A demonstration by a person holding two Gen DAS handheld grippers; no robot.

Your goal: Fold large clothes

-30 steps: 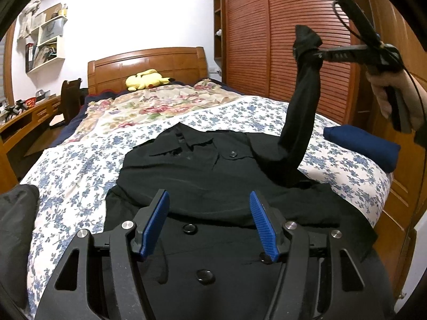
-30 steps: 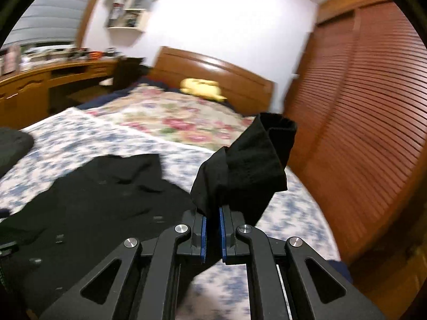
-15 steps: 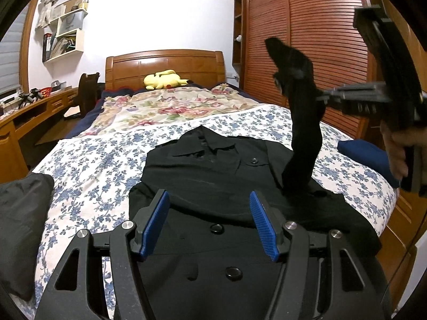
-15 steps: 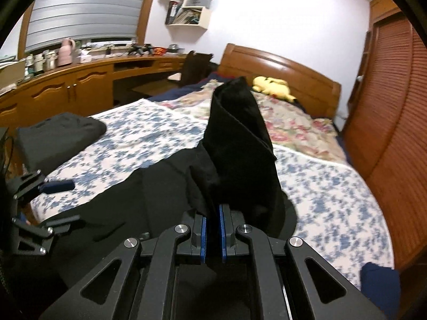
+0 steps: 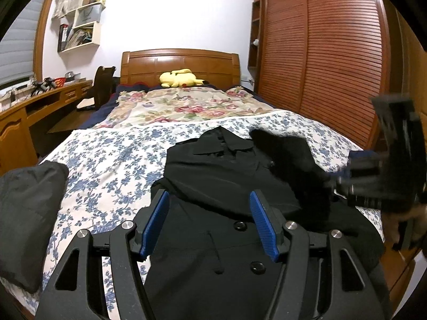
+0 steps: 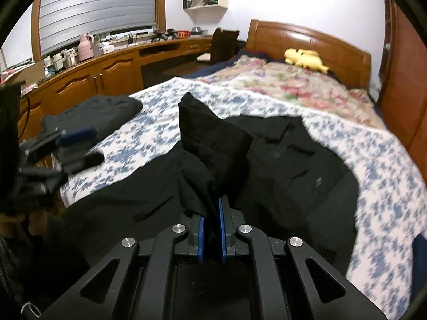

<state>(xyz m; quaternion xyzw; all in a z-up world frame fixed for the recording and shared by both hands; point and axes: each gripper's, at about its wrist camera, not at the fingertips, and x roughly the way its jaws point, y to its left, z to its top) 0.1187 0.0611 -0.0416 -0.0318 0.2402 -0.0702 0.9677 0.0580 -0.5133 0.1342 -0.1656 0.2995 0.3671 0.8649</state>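
Two grippers are in view. The left gripper (image 5: pixel 209 222) is at the foot edge of the bed (image 5: pixel 112 160), its jaws spread with nothing between them, above the hem of one black coat (image 5: pixel 213 176). The right gripper (image 6: pixel 211 233) has its jaws pressed together, pinching one black sleeve (image 6: pixel 213 144) of the coat. The coat lies flat across the foot end of the bed, collar toward the headboard. One folded dark garment (image 5: pixel 26 213) sits at the left edge. One yellow plush toy (image 5: pixel 180 78) lies at the headboard.
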